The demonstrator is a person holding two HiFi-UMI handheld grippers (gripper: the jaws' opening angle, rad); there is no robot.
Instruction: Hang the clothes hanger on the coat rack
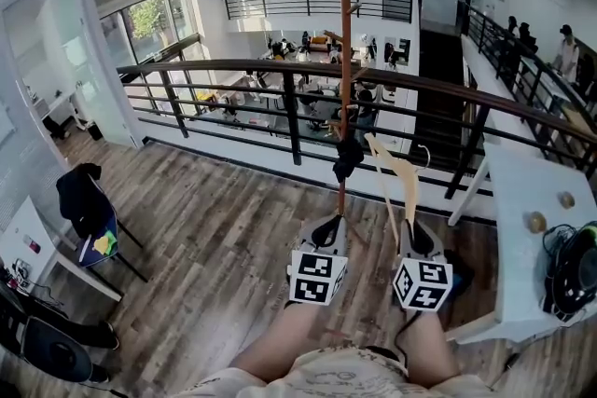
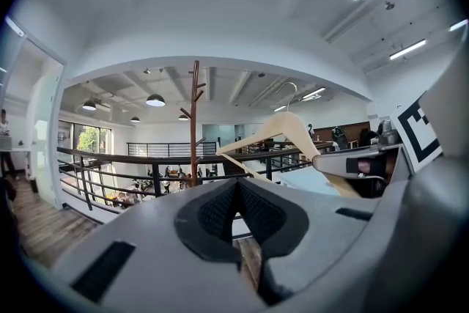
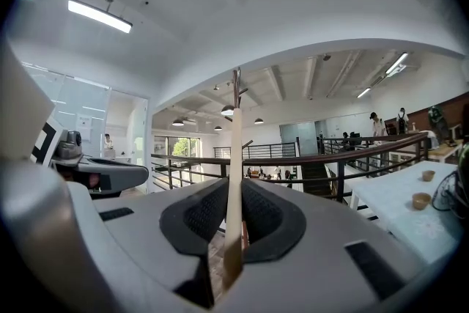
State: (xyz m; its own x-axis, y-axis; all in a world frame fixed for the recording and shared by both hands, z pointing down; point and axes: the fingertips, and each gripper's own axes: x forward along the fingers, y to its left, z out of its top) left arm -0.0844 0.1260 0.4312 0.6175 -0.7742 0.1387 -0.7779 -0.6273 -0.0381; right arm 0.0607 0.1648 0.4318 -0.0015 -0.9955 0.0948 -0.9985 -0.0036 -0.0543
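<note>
The brown wooden coat rack stands by the railing, and a dark item hangs low on its pole. A pale wooden clothes hanger rises from my right gripper, which is shut on its lower arm. In the right gripper view the hanger is edge-on between the pads of the right gripper, with the rack straight behind. My left gripper is just before the pole, shut with nothing in it. In the left gripper view the left gripper, the hanger and the rack all show.
A dark metal railing runs across behind the rack, with a drop to a lower floor beyond. A white table with two small cups and black cables stands at the right. A chair with a black jacket sits at the left.
</note>
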